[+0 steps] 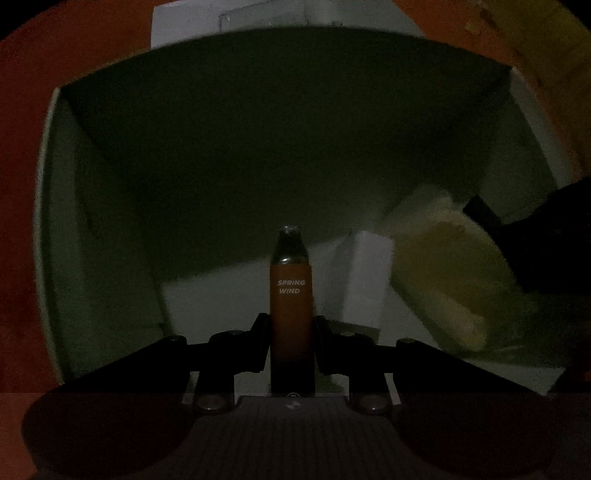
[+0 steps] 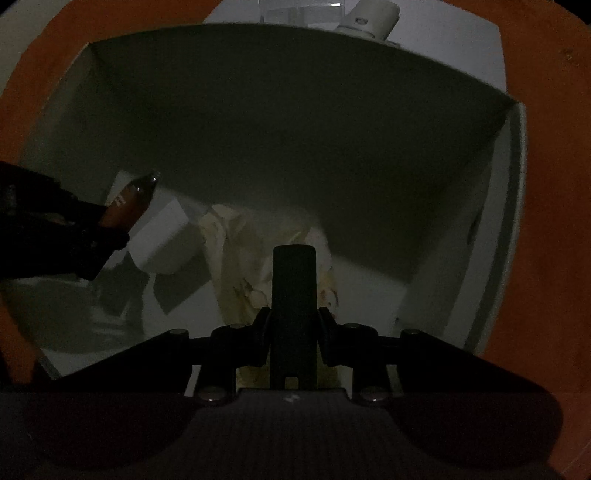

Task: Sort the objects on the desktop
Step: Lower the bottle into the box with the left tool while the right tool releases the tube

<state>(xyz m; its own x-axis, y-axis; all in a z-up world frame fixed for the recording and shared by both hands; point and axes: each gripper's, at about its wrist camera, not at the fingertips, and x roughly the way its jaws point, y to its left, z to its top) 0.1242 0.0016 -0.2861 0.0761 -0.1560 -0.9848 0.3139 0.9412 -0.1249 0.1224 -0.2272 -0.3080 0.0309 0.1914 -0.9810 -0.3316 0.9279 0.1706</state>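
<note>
Both views are dark and look down into a white bin (image 1: pixel 110 221). My left gripper (image 1: pixel 291 325) is shut on an orange stick-shaped device (image 1: pixel 291 295) printed "SPRING WIND", with a dark clear tip, held inside the bin. It also shows in the right wrist view (image 2: pixel 127 203), at the left. My right gripper (image 2: pixel 294 317) is shut on a dark flat rectangular object (image 2: pixel 294 288) held over the bin (image 2: pixel 491 229). On the bin floor lie a small white box (image 1: pixel 365 269), also in the right view (image 2: pixel 162 236), and a cream-yellow crumpled item (image 1: pixel 443 273), also in the right view (image 2: pixel 240 266).
The bin stands on an orange surface (image 2: pixel 554 110). Beyond its far rim are a white cylindrical object (image 2: pixel 373 18) and a clear container (image 2: pixel 299 11). A yellow object (image 1: pixel 546 33) is at the left view's top right. Dark flat pieces (image 2: pixel 181 284) lie on the bin floor.
</note>
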